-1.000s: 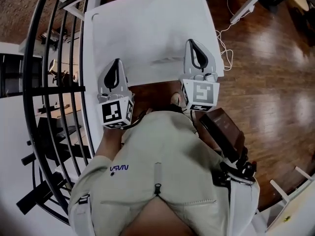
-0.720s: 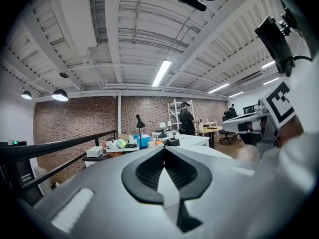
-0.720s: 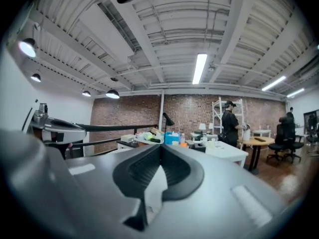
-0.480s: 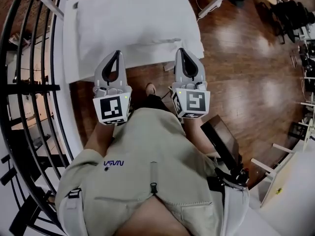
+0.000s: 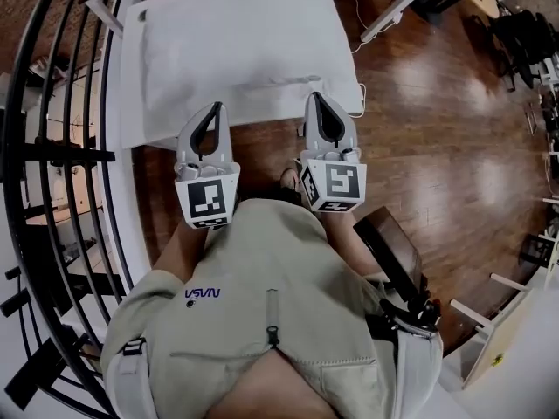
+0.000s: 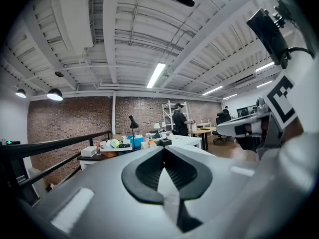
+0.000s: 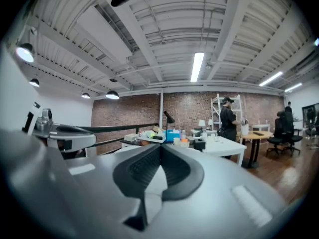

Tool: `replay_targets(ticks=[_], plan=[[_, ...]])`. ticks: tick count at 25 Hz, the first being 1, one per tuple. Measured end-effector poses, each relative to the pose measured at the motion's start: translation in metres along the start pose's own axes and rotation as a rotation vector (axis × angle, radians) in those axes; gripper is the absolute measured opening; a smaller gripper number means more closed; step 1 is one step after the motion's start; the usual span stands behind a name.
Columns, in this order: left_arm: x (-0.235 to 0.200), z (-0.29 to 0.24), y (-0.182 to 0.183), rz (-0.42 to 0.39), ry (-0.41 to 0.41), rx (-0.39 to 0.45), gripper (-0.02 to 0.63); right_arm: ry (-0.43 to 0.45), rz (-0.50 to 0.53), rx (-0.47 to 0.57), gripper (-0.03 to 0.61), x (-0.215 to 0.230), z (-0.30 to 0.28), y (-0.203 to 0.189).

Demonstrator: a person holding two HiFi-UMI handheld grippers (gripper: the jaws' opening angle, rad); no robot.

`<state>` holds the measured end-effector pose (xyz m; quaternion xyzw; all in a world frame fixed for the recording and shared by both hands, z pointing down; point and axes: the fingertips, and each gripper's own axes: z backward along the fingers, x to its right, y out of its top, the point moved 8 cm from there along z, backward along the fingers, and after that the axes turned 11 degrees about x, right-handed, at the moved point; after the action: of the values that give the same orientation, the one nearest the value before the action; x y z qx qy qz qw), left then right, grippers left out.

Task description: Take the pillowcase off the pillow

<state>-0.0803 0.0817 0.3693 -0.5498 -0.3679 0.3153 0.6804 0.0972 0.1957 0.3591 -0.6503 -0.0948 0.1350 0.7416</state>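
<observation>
My feed shows a pale khaki jacket (image 5: 279,269) with long sleeves. I can make out a centre zip (image 5: 273,332) with a dark pull, and small dark-blue lettering (image 5: 202,294) on the left chest. A pale strap runs over each shoulder: the left one has a black buckle (image 5: 133,348), the right one a bulkier black clip (image 5: 417,308). The left gripper (image 5: 216,106) and right gripper (image 5: 314,95) look alike to me. Each has a smooth light-grey shell narrowing to a point at the far end, and black ribbed pads (image 6: 142,176) framing a teardrop opening. At each near end sits a white box with black square markers, the left cube (image 5: 208,201) and the right cube (image 5: 334,184).
</observation>
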Motion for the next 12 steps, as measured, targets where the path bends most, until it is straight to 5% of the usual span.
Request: replay_targets(ticks=[12], plan=[[0.0,-0.013,-0.002,0.008,0.08,-0.022,0.006,0.055,0.001,0.02,0.003,0.018,-0.014,-0.006]])
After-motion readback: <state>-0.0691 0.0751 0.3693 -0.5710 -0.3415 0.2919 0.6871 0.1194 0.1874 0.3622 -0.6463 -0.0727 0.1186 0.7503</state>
